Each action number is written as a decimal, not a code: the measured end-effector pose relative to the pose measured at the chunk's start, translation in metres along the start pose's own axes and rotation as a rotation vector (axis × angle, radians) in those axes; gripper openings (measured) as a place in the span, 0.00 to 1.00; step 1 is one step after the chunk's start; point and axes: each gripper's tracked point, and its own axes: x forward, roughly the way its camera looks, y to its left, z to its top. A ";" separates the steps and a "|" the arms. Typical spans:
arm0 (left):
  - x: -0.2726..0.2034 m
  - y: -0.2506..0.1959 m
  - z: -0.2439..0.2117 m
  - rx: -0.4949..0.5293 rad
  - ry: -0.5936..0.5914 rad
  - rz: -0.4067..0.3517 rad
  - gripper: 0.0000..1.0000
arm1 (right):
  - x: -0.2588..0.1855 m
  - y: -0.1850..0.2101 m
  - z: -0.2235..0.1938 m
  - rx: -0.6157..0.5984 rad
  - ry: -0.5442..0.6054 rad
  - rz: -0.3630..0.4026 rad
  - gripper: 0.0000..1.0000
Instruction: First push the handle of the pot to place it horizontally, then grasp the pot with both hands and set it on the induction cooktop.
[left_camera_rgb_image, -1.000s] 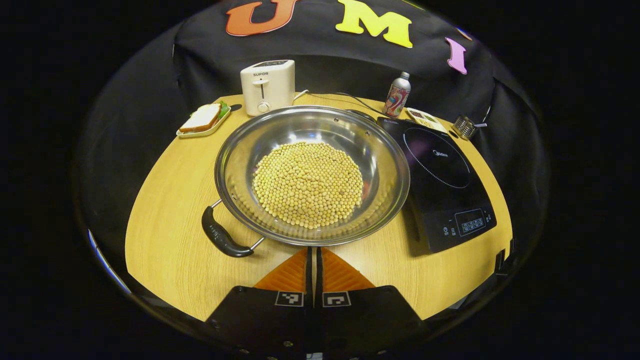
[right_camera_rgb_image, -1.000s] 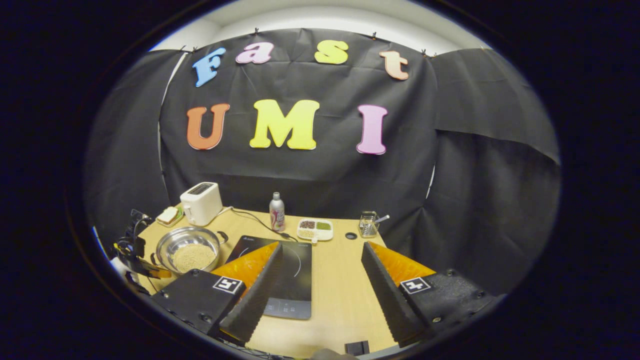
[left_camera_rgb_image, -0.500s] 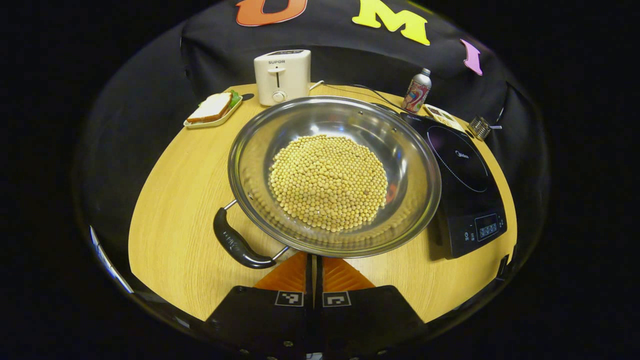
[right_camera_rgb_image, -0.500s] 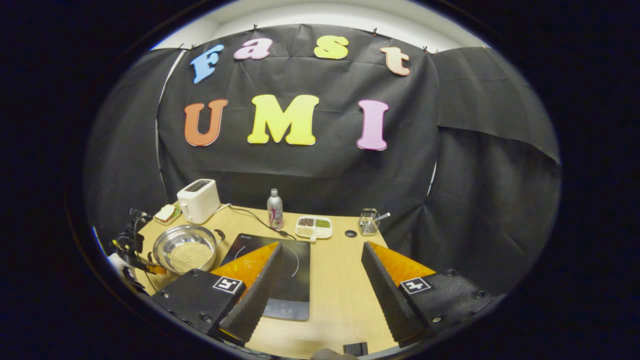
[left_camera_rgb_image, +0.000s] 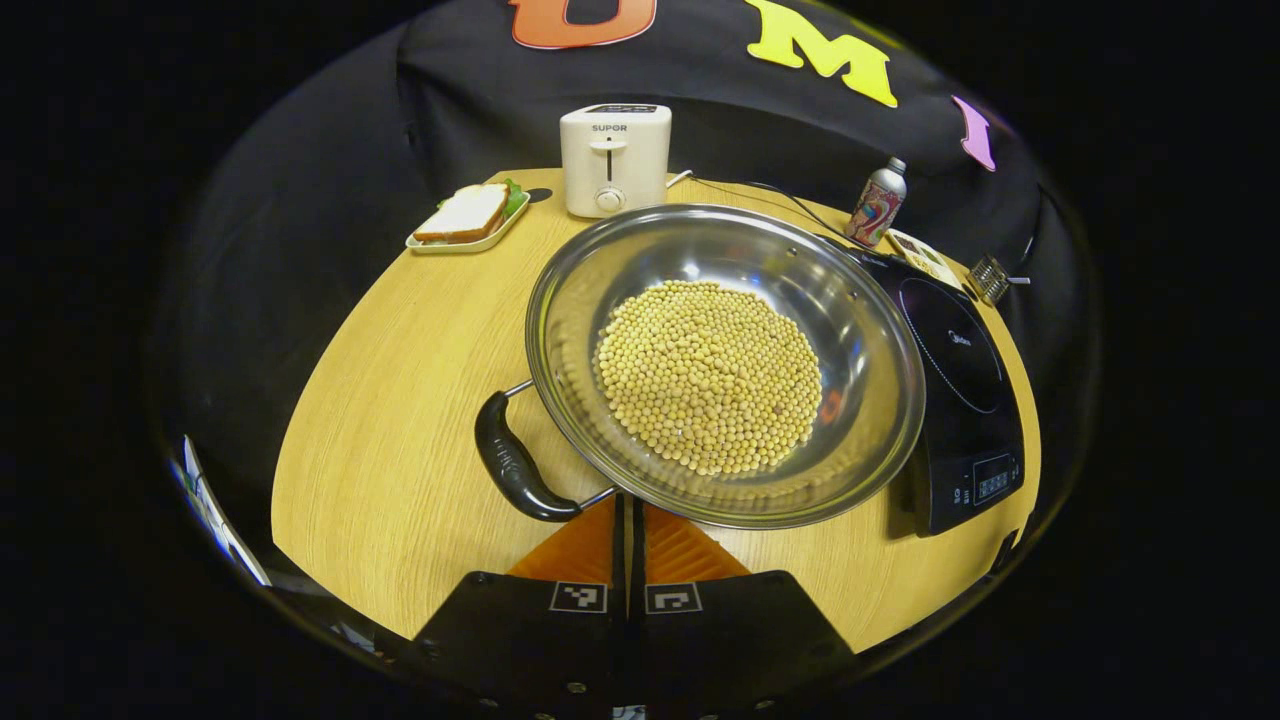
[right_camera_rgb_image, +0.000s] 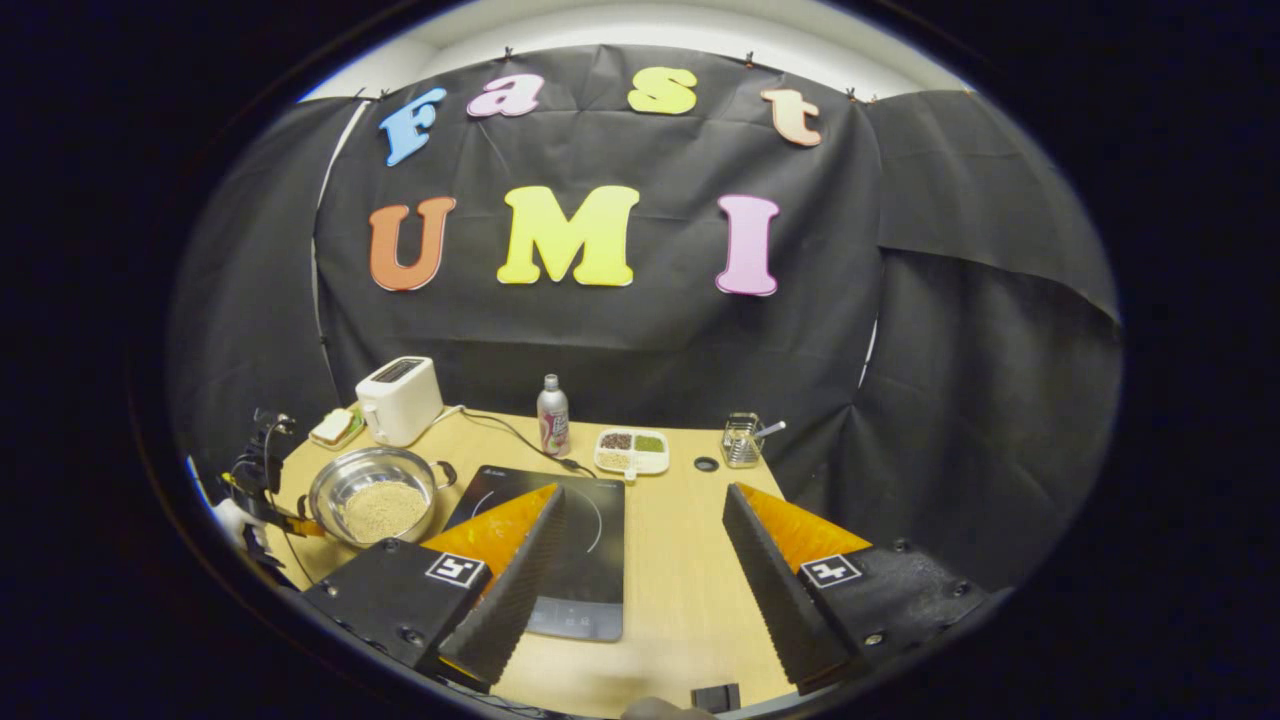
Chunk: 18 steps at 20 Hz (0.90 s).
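Left gripper view: the left gripper (left_camera_rgb_image: 630, 530) sits at 6 o'clock with its two fingers pressed together and nothing between them. Directly ahead, at 12 o'clock from the tips, the pot (left_camera_rgb_image: 720, 365) rests on the table (left_camera_rgb_image: 400, 400), its near rim just beyond the fingertips; whether rim and tips touch cannot be told. The pot holds a heap of soybeans (left_camera_rgb_image: 710, 375). Its near handle (left_camera_rgb_image: 515, 465) lies at about 10 o'clock from the fingertips, just beside them, with its long axis running from 11 to 5 o'clock, that is, slanted rather than level across the view. The cooktop (left_camera_rgb_image: 960, 390) lies at 3 o'clock of the pot, its edge tucked under or against the pot's rim. A toaster (left_camera_rgb_image: 614, 160), a sandwich plate (left_camera_rgb_image: 465, 218) and a bottle (left_camera_rgb_image: 878, 202) stand at the far side.

Right gripper view: the right gripper (right_camera_rgb_image: 645, 560) has its fingers spread wide, empty, above the table with the cooktop (right_camera_rgb_image: 590, 540) under its left finger. The pot (right_camera_rgb_image: 375, 495) lies at 10 o'clock, well apart, and the left gripper (right_camera_rgb_image: 265, 495) appears beside it.

Judgement: the left gripper is the nearer one, so the push on the handle falls to it; the handle is not yet horizontal.
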 end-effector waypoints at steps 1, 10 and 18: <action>0.001 0.002 0.002 -0.001 0.001 0.004 0.00 | -0.001 0.000 -0.001 -0.002 0.001 0.000 0.99; 0.011 0.027 0.017 -0.058 -0.005 0.037 0.10 | -0.004 -0.001 0.008 -0.028 -0.013 -0.010 0.99; 0.019 0.046 0.030 -0.110 -0.013 0.041 0.00 | -0.008 0.000 0.010 -0.047 -0.017 -0.014 0.99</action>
